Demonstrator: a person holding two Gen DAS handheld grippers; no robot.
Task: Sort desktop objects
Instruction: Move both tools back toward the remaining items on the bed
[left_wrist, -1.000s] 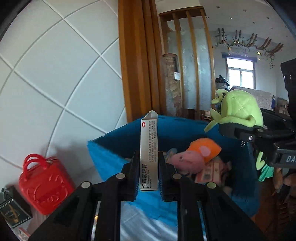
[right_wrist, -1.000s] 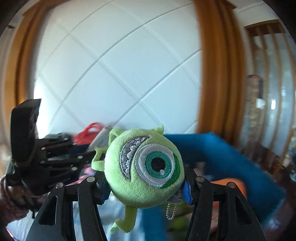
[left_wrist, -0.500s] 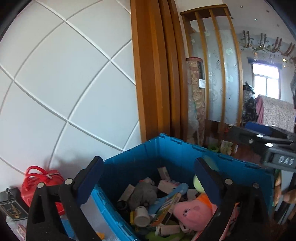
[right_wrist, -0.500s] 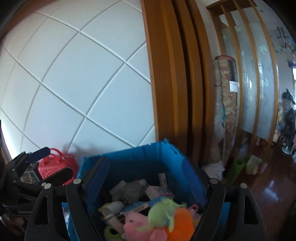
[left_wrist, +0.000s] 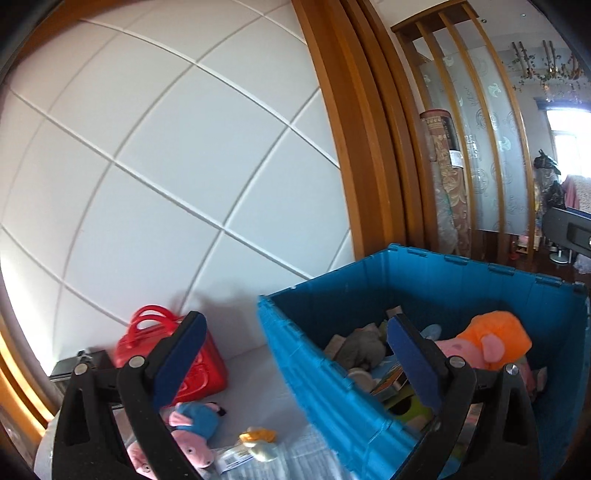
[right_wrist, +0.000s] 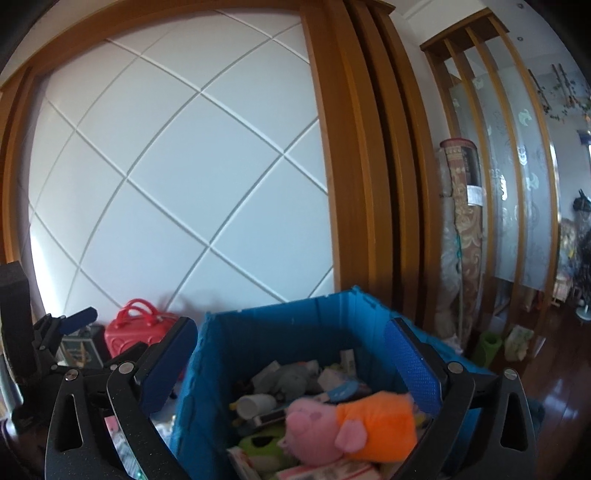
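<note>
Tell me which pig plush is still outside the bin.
The blue-shirted pig plush, lying on the table by the left gripper. The orange-shirted pig plush already sits inside the blue bin.

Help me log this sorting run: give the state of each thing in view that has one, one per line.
left tool: open, empty
right tool: open, empty
blue bin: lidless, holding mixed items
pink-and-orange plush: lying on the bin's pile
red toy bag: upright beside the bin
blue-and-pink plush: lying outside the bin

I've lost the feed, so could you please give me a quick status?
Both jaws open, empty. Blue bin holds pink pig plush. Blue-shirted pig plush outside, by red case. Nothing blocking.
</note>
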